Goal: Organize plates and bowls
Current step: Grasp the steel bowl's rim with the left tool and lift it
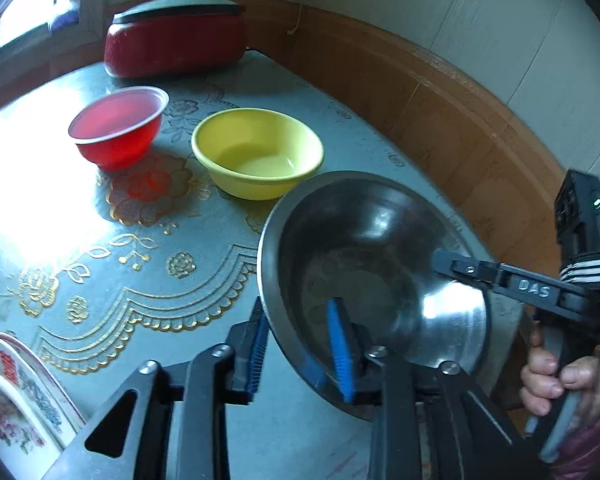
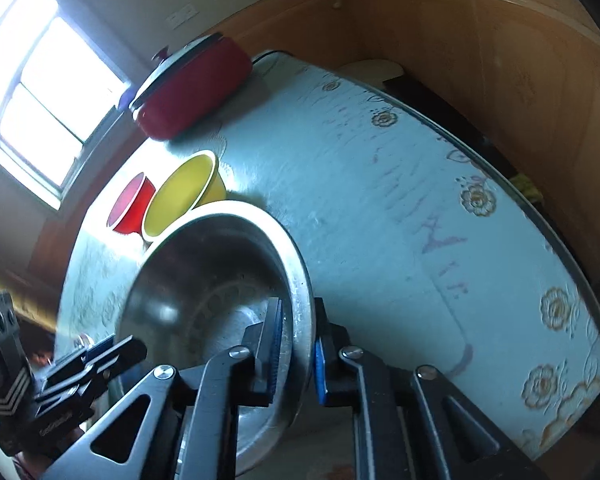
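The left wrist view looks from just behind the left tool point(image 1: 300, 344), steeply down and forward over the bench point(image 1: 204, 248), very close to the steel bowl point(image 1: 364, 264). The right wrist view sits just behind the right tool point(image 2: 298, 344), rolled sideways, equally close. Both share the steel bowl, the yellow bowl point(image 1: 256, 152), the red bowl point(image 1: 118, 128), the red pot point(image 1: 176, 36), and each other's tool.
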Demonstrator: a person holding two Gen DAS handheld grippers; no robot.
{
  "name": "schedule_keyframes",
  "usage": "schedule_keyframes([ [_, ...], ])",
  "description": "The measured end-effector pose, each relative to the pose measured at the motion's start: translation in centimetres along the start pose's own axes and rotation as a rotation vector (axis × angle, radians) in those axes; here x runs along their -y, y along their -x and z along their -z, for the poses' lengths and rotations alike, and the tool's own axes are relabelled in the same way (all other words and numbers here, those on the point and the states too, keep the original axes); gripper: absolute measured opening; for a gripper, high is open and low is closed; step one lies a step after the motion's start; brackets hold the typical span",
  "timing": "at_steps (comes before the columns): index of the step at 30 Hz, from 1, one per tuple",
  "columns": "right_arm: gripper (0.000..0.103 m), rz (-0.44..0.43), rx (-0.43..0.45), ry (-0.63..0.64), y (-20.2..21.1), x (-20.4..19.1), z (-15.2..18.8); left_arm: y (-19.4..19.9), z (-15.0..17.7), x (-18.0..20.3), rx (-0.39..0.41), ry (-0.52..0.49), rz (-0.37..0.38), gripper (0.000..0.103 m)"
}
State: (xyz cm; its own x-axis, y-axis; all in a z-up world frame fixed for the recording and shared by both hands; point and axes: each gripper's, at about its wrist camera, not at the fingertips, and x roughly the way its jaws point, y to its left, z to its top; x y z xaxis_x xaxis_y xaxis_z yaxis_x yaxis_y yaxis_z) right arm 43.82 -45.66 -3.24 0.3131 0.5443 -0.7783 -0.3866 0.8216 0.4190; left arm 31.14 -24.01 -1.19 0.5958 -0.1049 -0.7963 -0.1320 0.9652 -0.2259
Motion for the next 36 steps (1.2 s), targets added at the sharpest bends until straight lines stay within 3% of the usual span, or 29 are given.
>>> schedule_keyframes([
  [4,0.012,-0.039,-0.027,0.044,-0.1,-0.1,0.1,0.4,0.6,-0.5,0.006,0.011,-0.005,0.022],
  [11,0.013,-0.123,-0.085,0.106,-1.5,-1.5,0.5,1.6,2.2,-1.5,0.03,0.025,-0.09,0.022],
  [17,0.015,-0.141,-0.128,0.166,-2.4,-3.4,0.9,2.6,3.0,-2.8,0.039,0.039,-0.13,0.022],
  [23,0.015,-0.146,-0.14,0.164,-2.6,-4.1,1.3,3.1,3.4,-3.6,0.046,0.04,-0.12,0.023],
  [29,0.015,-0.131,-0.126,0.079,-2.5,-4.1,2.0,2.8,3.0,-4.2,0.033,0.022,-0.086,0.029],
  [36,0.021,-0.098,-0.106,-0.005,-1.8,-3.8,3.2,2.7,3.0,-4.1,0.017,-0.01,-0.037,0.029],
])
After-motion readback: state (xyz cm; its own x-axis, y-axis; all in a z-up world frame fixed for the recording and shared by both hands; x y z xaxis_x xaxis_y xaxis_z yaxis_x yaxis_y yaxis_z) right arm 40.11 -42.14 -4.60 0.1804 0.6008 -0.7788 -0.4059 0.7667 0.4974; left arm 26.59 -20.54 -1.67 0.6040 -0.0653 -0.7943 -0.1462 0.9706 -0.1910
